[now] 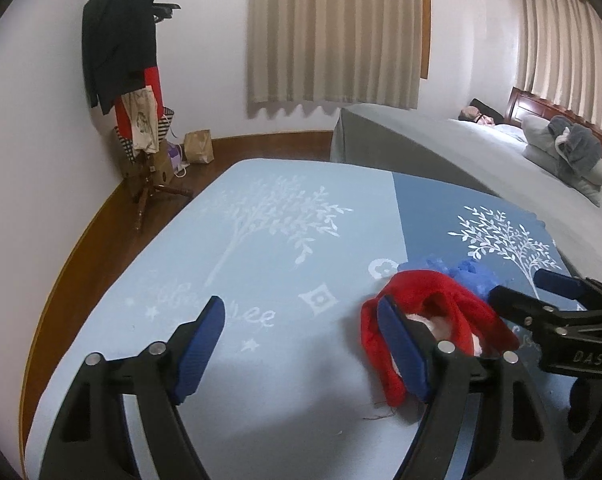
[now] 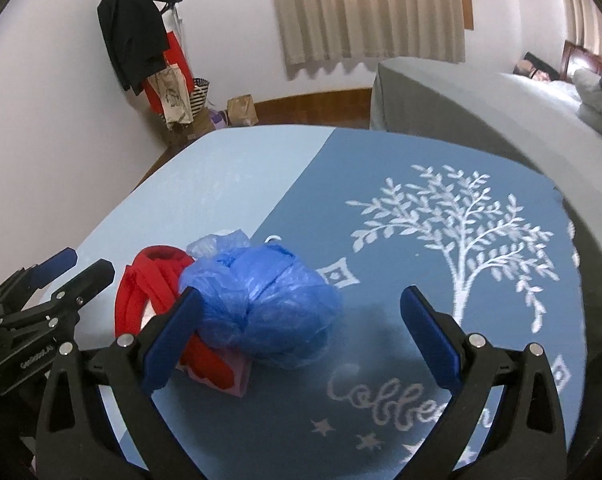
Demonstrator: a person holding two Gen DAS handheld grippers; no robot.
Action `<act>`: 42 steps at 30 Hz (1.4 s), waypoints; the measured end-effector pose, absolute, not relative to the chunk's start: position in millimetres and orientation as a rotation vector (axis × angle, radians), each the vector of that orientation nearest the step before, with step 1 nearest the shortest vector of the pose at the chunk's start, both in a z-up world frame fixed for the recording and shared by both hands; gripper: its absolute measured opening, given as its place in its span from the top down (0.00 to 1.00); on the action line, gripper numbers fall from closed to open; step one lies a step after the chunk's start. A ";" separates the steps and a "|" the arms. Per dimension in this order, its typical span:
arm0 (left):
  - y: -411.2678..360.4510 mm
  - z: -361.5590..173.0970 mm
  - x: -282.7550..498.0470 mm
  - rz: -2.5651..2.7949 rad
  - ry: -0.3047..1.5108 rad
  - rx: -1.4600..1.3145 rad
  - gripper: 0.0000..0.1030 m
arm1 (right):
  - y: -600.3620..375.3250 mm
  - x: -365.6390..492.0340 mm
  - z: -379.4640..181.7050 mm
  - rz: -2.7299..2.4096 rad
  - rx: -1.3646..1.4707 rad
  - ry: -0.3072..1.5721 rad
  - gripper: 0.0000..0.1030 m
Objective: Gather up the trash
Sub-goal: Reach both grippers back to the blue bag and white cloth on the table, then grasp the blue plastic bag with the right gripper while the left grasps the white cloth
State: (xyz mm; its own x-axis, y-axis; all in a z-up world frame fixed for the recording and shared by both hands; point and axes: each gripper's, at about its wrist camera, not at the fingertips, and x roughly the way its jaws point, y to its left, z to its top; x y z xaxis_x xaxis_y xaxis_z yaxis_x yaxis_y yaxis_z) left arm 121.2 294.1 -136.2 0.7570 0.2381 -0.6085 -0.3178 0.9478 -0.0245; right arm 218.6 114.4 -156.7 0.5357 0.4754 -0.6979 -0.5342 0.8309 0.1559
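A crumpled blue plastic bag (image 2: 267, 308) lies on a table with a blue printed cloth (image 2: 421, 240). A red fabric item with a pink inside (image 2: 149, 296) lies against its left side. My right gripper (image 2: 301, 332) is open, its left finger beside the bag, the bag partly between the fingers. My left gripper (image 1: 301, 344) is open over the light blue half of the cloth (image 1: 261, 240); its right finger touches the red item (image 1: 429, 312). The blue bag (image 1: 465, 272) peeks out behind the red item there.
A grey bed (image 1: 481, 168) with folded blankets stands to the right, close to the table edge. A coat stand (image 1: 133, 80) with clothes and bags stands in the far left corner, a brown paper bag (image 1: 199, 146) beside it. Curtains hang on the far wall.
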 end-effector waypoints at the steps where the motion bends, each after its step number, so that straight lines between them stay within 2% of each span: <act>1: 294.7 -136.7 121.2 0.303 0.646 -0.132 0.25 | 115.4 219.1 -158.3 0.607 -0.080 0.810 0.07; 5: 296.0 -138.5 123.1 0.296 0.656 -0.135 0.25 | 124.7 219.9 -166.5 0.654 -0.084 0.847 0.09; 8: 294.5 -138.9 123.7 0.292 0.657 -0.129 0.25 | 127.8 220.6 -168.1 0.682 -0.084 0.862 0.28; 10: 293.6 -138.8 124.3 0.291 0.657 -0.127 0.25 | 127.8 220.4 -167.9 0.688 -0.077 0.866 0.33; 12: 292.7 -138.9 124.8 0.290 0.657 -0.129 0.25 | 127.9 220.3 -167.4 0.713 -0.070 0.872 0.51; 14: 291.6 -139.5 125.6 0.288 0.659 -0.128 0.25 | 126.6 218.8 -166.1 0.729 -0.073 0.872 0.57; 15: 290.9 -139.8 125.9 0.287 0.660 -0.127 0.25 | 125.5 218.5 -164.8 0.733 -0.072 0.870 0.64; 17: 288.7 -139.8 126.7 0.282 0.661 -0.125 0.25 | 121.9 217.1 -160.1 0.737 -0.065 0.858 0.67; 33: 261.1 -135.7 135.4 0.196 0.660 -0.129 0.25 | 51.3 213.1 -129.1 0.586 -0.007 0.765 0.69; 37: 252.8 -137.7 137.6 0.173 0.668 -0.123 0.29 | 41.5 212.2 -135.1 0.561 -0.002 0.778 0.69; 42: 246.1 -143.2 140.3 0.143 0.692 -0.131 0.38 | 31.6 209.1 -142.2 0.550 0.002 0.799 0.69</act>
